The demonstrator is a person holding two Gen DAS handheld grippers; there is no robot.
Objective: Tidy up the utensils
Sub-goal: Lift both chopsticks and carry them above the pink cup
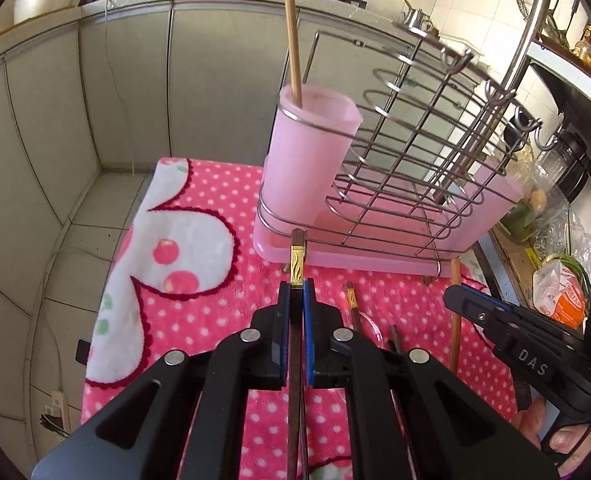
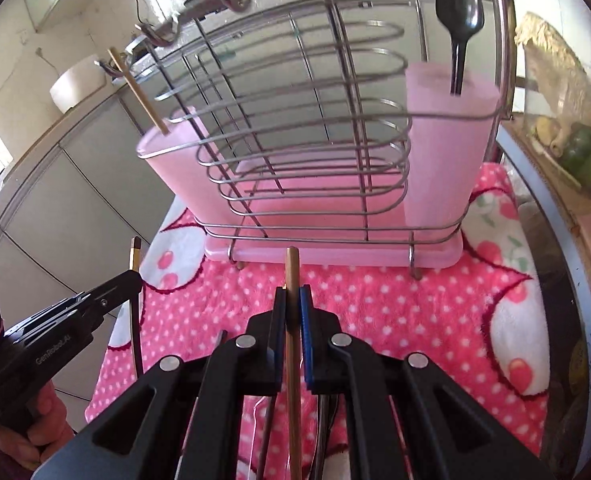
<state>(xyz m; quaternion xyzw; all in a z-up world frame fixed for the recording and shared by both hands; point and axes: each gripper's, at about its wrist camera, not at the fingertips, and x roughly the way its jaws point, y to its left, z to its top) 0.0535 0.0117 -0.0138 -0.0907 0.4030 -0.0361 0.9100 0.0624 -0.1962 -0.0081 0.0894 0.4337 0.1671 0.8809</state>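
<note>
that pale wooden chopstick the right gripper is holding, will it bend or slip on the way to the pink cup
The pale wooden chopstick looks straight and rigid, so it probably won't bend. The right gripper pinches it at one narrow spot with length on both sides, so it may pivot. Its round, smooth shaft could slide in the pads or roll if dropped on the polka-dot towel.

White letters "DAS" stand on the black body of the right gripper (image 1: 461,298), seen right of the wire rack (image 1: 415,152). "GenRobot.AI" is printed in white along the left gripper (image 2: 135,276), left of that rack. Print on packets at the right edge is illegible.
</note>
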